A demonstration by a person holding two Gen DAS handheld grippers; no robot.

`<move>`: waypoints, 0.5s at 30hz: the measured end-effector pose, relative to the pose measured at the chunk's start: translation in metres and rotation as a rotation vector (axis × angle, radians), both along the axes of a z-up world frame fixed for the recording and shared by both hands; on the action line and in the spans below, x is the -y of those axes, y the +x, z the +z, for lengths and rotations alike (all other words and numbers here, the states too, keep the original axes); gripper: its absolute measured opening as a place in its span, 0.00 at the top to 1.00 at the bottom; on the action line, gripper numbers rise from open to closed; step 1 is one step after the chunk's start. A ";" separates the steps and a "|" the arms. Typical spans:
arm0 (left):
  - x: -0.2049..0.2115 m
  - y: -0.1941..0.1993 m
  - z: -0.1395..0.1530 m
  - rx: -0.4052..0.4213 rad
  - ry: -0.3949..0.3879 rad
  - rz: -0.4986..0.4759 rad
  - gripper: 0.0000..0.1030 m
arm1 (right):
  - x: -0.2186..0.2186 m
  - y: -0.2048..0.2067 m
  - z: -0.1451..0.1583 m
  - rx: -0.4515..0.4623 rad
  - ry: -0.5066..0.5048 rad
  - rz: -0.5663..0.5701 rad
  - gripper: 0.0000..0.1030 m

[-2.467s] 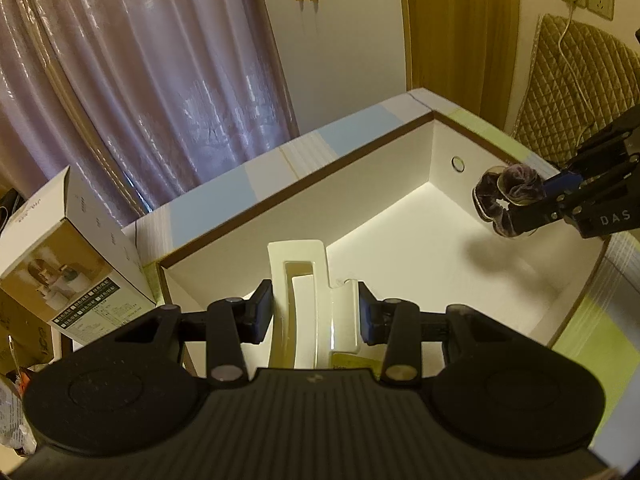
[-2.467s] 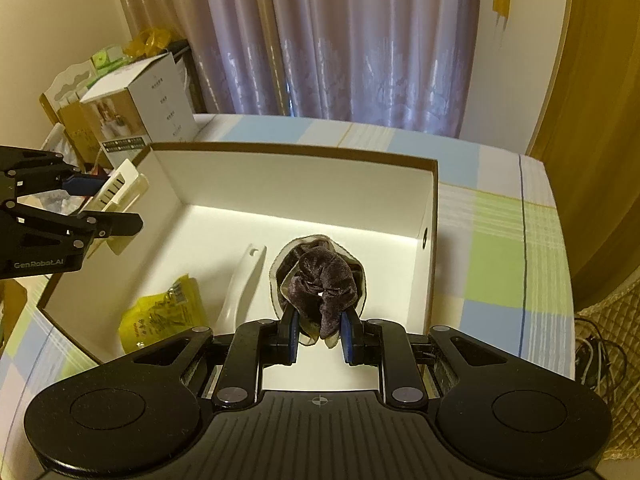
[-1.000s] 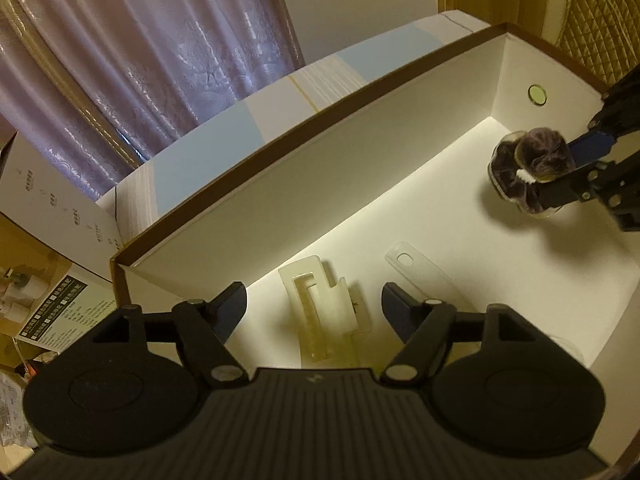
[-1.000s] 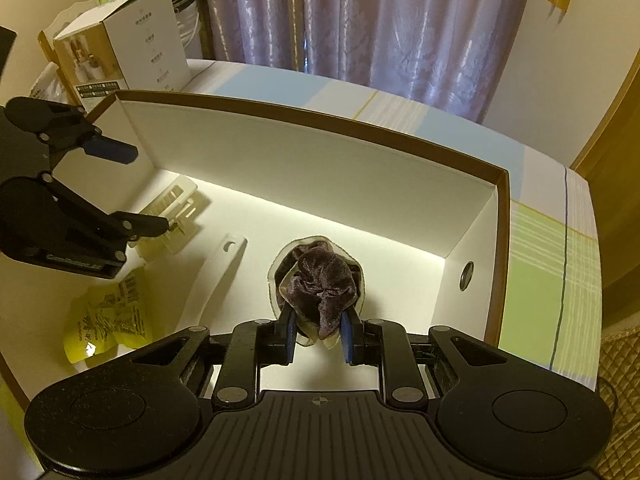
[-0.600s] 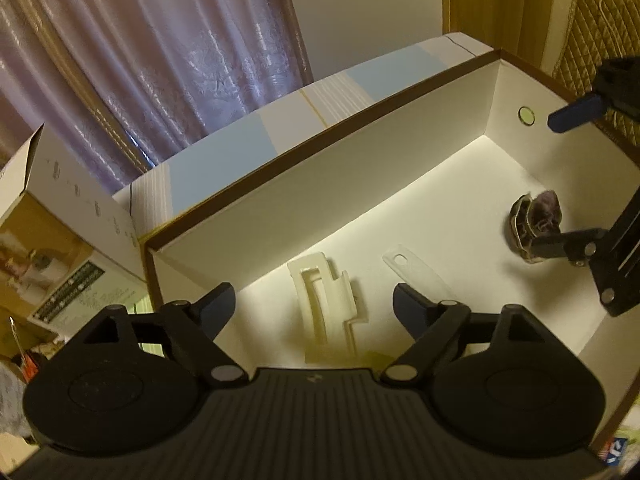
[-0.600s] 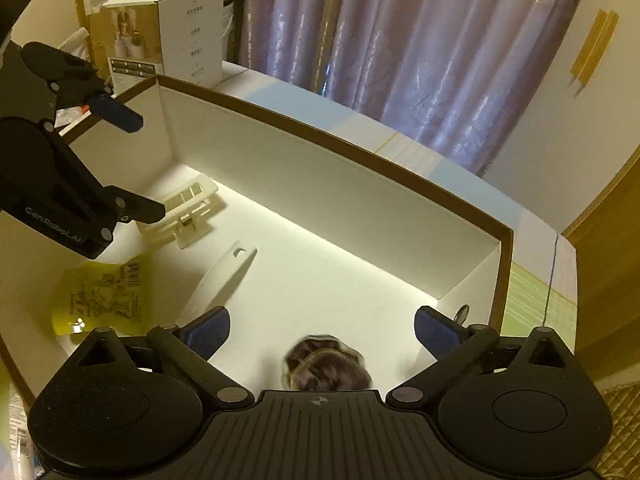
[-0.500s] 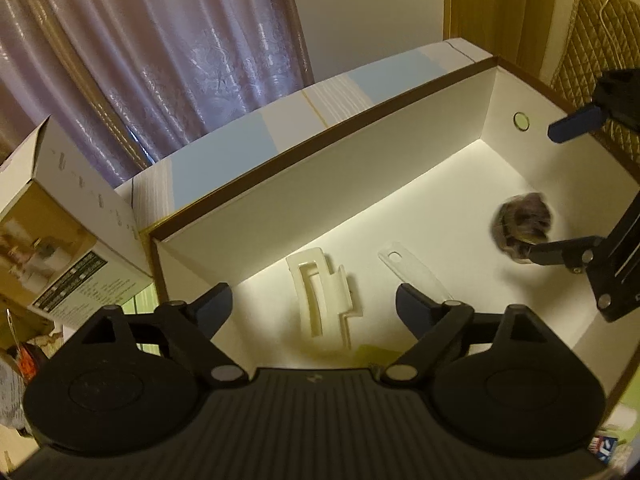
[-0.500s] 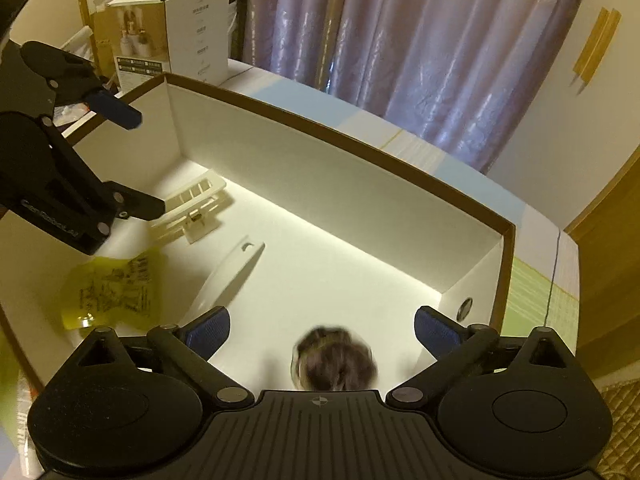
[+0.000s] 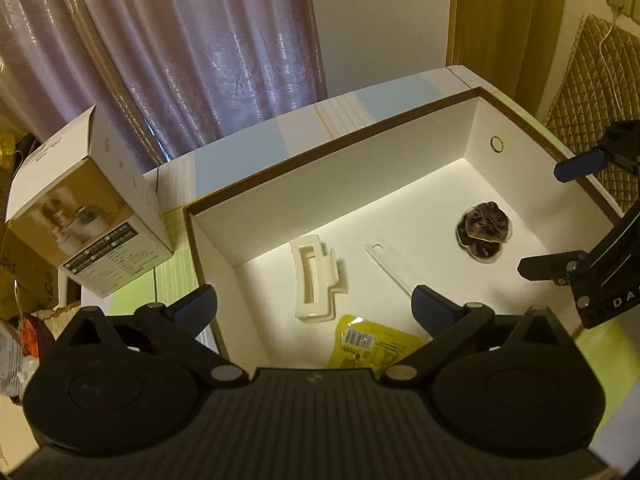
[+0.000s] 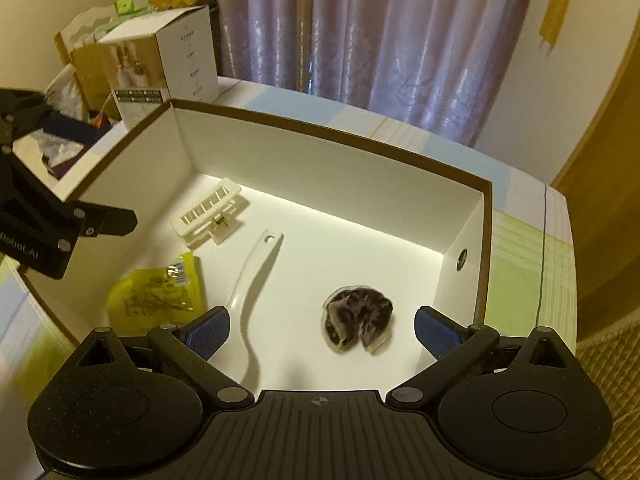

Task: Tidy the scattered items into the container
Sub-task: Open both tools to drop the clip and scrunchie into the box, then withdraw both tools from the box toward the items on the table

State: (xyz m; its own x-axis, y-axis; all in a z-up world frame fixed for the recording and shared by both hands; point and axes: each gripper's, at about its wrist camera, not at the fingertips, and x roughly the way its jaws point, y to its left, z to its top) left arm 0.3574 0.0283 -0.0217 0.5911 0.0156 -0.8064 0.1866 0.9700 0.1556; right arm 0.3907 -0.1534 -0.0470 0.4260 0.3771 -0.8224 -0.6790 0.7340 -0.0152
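A white box with a brown rim (image 9: 320,152) (image 10: 328,132) stands on the table. On its floor lie a cream hair claw clip (image 9: 314,278) (image 10: 210,212), a white shoehorn (image 9: 390,266) (image 10: 256,280), a yellow packet (image 9: 374,344) (image 10: 156,292) and a dark purple scrunchie (image 9: 484,234) (image 10: 358,318). My left gripper (image 9: 312,308) hangs open above the box's left end, nothing between its fingers. My right gripper (image 10: 320,326) is open above the scrunchie and apart from it; it shows at the right edge of the left wrist view.
A printed carton (image 9: 80,216) (image 10: 160,68) stands beside the box's left end, with bags and clutter (image 10: 68,120) past the table edge. Purple curtains (image 9: 192,52) hang behind. The table wears a blue, green and white checked cloth (image 10: 524,264). A quilted pad (image 9: 592,92) lies to the right.
Both grippers let go and opened: the clip dropped from the left one, the scrunchie from the right one, and both now rest on the box floor. Both grippers rose and drew back.
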 end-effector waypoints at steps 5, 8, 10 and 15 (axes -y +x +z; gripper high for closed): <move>-0.001 -0.019 0.013 0.023 -0.012 0.012 0.01 | 0.003 -0.015 0.012 0.006 0.015 -0.013 0.00; -0.002 -0.034 0.023 0.040 -0.024 0.019 0.01 | 0.006 -0.025 0.020 0.013 0.035 -0.026 0.00; -0.004 -0.045 0.029 0.055 -0.033 0.025 0.01 | 0.009 -0.033 0.025 0.020 0.049 -0.040 0.00; -0.010 -0.072 0.042 0.075 -0.057 0.050 0.01 | 0.019 -0.055 0.038 0.037 0.081 -0.072 0.00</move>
